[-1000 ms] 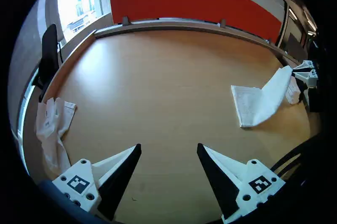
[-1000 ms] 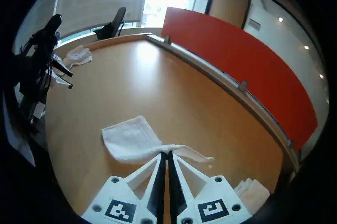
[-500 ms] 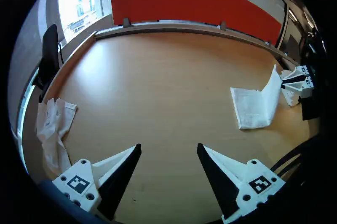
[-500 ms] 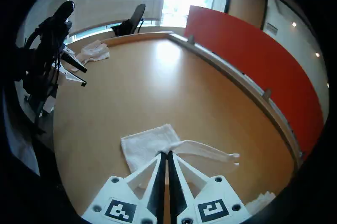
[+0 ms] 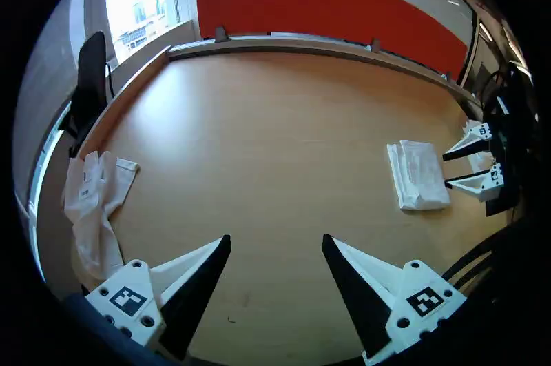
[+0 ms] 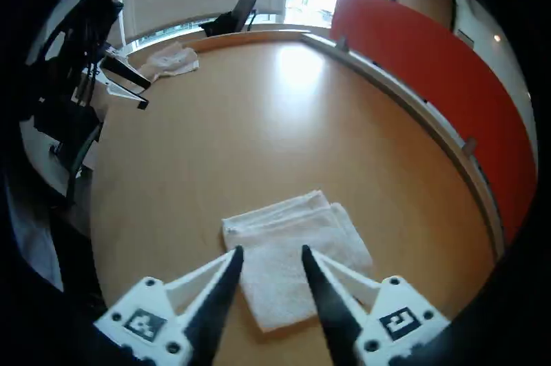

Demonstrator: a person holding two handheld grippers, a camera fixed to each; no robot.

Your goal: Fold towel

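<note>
The towel lies folded into a flat, thick rectangle on the wooden table. In the right gripper view it is near the camera, in the lower middle. In the left gripper view the towel is on the right side of the table, not far from the right edge.

The right gripper is just at the near edge of the towel. Its two fingers stand apart, one to each side over the near part of the cloth, and they hold nothing. Whether the tips touch the cloth, I cannot tell. In the left gripper view the right gripper is just beside the right edge of the towel, with the fingers spread.

The left gripper is over bare table, well apart from the towel. Its fingers are wide apart and it grasps nothing. In the right gripper view the left gripper is at the far left, also with parted fingers.

At the left edge of the table lies a heap of white cloths, partly hanging over the edge. Behind them stands a dark chair. A red panel runs along the far side of the table, and a bright window is at the far left.
</note>
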